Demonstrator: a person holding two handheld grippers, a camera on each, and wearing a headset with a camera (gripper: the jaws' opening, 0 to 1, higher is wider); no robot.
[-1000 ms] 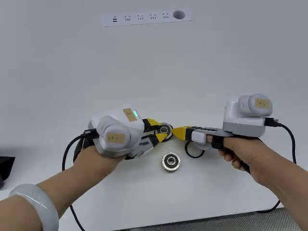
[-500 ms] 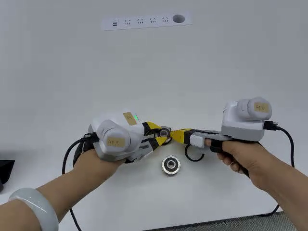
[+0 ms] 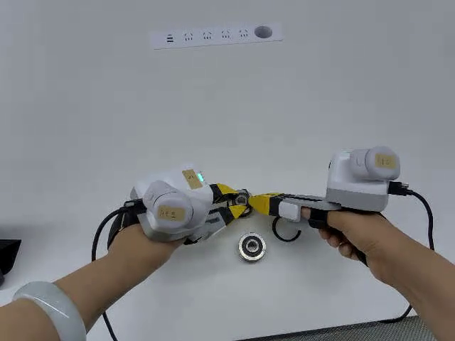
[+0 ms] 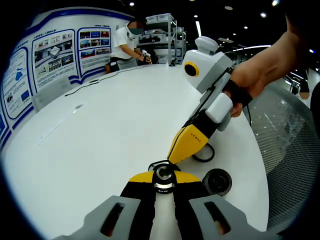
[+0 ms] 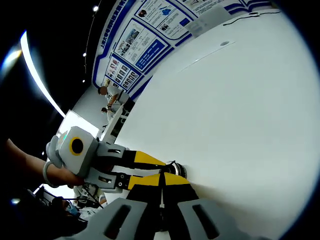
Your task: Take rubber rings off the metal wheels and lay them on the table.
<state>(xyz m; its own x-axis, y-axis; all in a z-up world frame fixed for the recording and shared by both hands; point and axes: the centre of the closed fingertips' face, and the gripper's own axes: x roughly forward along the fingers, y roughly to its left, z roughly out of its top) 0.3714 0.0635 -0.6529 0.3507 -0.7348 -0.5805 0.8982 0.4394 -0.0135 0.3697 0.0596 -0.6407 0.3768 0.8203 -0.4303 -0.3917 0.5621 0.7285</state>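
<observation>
Metal wheel (image 4: 164, 174) clamped in my left gripper (image 3: 239, 203), right gripper (image 3: 256, 202) pinched shut on its rubber ring (image 4: 155, 164), spare wheel (image 4: 217, 181) just right of my left jaws in left gripper view.

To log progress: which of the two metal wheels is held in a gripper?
The wheel clamped between the left gripper's jaws; the other wheel lies loose on the table.

Two metal wheels (image 3: 252, 246) (image 3: 242, 198), one loose rubber ring (image 3: 284, 240), two tools (image 3: 235, 204) (image 3: 256, 202), one power strip (image 3: 213, 34)
</observation>
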